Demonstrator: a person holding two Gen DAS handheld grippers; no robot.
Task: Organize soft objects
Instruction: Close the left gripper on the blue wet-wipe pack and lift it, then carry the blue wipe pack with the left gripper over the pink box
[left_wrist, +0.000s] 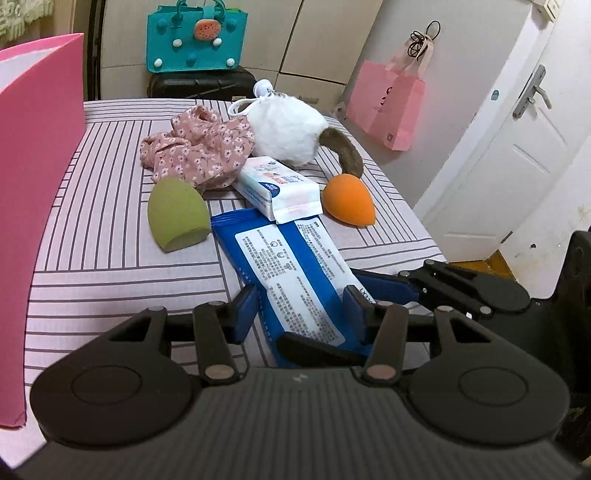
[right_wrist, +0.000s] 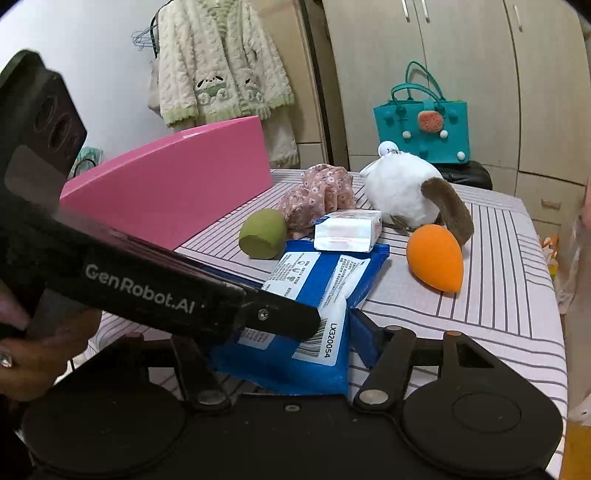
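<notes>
A striped pink bed (left_wrist: 110, 258) carries a small pile of soft things. A blue wipes pack (left_wrist: 291, 266) lies flat near the front edge of the bed. Both grippers are at this pack.

The left gripper (left_wrist: 301, 306) has its blue fingers (left_wrist: 245, 304) spread, one on each side of the pack's near end. They sit just beside the pack, but I cannot tell if they squeeze it. The right gripper (right_wrist: 295, 347) is at the same end of the pack, coming from the side. Its right finger (right_wrist: 364, 338) is beside the pack's edge. Its other finger is hidden behind the left gripper's black arm, so I cannot tell if the fingers are pinching.

A small white tissue pack (left_wrist: 277, 190) rests on the far end of the blue pack. A green sponge (left_wrist: 177, 216) lies on the left side of the blue pack, and an orange sponge (left_wrist: 349, 199) lies on its right side, a bit apart. Behind them sits a pink flowery cloth (left_wrist: 199, 147), all bunched up. A white fluffy toy (left_wrist: 288, 129) with a brown tail is next to the cloth, toward the far edge of the bed.

A tall pink box (left_wrist: 37, 184) stands along the left edge of the bed. A teal bag (left_wrist: 195, 38) sits behind the bed.
</notes>
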